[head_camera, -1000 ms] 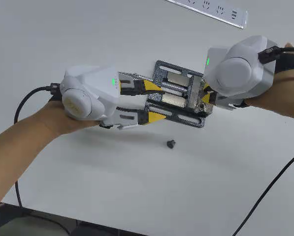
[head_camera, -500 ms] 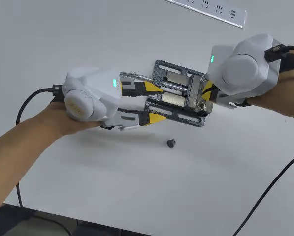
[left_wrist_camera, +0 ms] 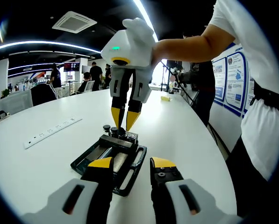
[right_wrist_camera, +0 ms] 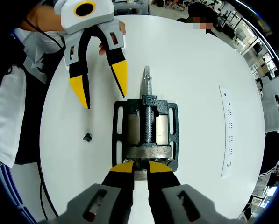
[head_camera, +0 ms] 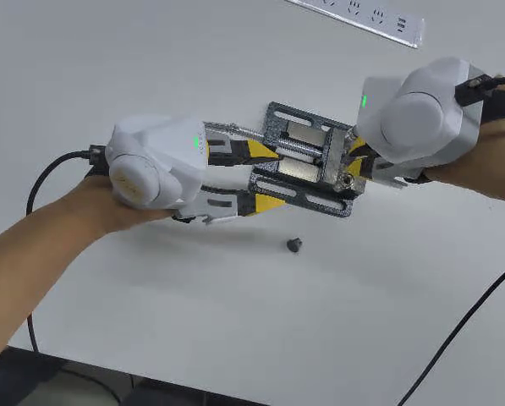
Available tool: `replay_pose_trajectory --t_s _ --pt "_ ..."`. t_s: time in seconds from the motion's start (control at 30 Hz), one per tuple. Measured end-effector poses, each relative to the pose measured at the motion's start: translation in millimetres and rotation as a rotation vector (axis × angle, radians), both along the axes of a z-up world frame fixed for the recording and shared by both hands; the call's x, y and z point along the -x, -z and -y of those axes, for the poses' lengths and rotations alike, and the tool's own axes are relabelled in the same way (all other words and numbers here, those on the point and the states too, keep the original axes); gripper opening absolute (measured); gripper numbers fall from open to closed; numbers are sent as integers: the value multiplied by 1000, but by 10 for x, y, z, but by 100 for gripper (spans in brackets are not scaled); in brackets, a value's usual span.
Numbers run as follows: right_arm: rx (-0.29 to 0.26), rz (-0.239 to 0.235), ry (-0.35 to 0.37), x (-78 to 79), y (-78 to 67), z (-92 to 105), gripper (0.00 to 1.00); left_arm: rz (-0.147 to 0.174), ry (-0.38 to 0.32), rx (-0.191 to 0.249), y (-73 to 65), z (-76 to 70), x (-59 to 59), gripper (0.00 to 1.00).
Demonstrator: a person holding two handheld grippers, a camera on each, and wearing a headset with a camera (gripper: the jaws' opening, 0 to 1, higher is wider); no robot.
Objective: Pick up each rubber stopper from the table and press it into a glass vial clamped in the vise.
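Holding the right gripper (right_wrist_camera: 135,168) nearly closed at one end of the vise (right_wrist_camera: 132,133), any catch between the tips too small to tell. Holding the left gripper (left_wrist_camera: 132,163) wide open and empty at the screw end. On the bench (head_camera: 235,321), one dark rubber stopper (head_camera: 293,246), near the vise, apart from both grippers.

Left gripper (head_camera: 276,178) level, jaws wide apart; right gripper (right_wrist_camera: 135,167) pointing down, jaws nearly together.

A count by kind
One dark metal bench vise (head_camera: 307,161), one small black rubber stopper (head_camera: 293,245), one white power strip (head_camera: 362,17), two yellow-tipped grippers: left gripper (head_camera: 276,178), right gripper (head_camera: 354,162).
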State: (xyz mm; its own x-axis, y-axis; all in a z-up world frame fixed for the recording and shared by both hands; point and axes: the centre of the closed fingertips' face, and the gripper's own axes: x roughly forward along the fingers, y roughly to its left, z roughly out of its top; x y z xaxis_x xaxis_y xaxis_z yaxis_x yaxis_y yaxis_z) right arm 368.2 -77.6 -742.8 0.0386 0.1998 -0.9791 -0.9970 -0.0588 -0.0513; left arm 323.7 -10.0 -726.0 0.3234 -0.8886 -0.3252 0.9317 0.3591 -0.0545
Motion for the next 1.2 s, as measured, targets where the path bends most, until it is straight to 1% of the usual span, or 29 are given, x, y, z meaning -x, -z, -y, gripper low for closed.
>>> replay_pose_trajectory --t_s 0.1,0.13,0.2,0.3,0.37,0.47,0.53,0.73,0.87,0.97,1.1,1.2 --pt "4 -9 -4 -19 6 -26 11 1 -1 -3 6 -10 3 28" --pt "18 -22 -9 -12 23 -23 12 0 -2 -3 6 -14 7 28" --pt "32 -30 -23 -11 37 -28 14 2 -3 -4 8 -19 12 28" --pt "62 -60 -35 -5 66 -25 15 0 -6 -5 24 -39 23 28" --pt "81 -65 -55 -21 80 -22 15 -2 -9 -5 31 -51 31 28" --pt "115 -95 -80 -12 99 8 16 -3 -12 -6 46 -69 36 28" --pt "130 -96 -96 -23 106 23 16 -4 -14 -6 51 -76 36 28" --pt "145 -99 -128 -50 126 21 16 -5 -17 -5 45 -76 33 28" --pt "159 -114 -149 -40 141 20 16 -6 -18 -6 47 -76 29 28" --pt "181 -139 -157 -21 154 45 17 -7 -17 -7 52 -73 27 27" --pt "187 -149 -169 -33 155 35 17 -8 -17 -7 52 -66 25 27" --pt "201 -159 -198 -25 154 43 16 -8 -17 -7 53 -65 25 27"
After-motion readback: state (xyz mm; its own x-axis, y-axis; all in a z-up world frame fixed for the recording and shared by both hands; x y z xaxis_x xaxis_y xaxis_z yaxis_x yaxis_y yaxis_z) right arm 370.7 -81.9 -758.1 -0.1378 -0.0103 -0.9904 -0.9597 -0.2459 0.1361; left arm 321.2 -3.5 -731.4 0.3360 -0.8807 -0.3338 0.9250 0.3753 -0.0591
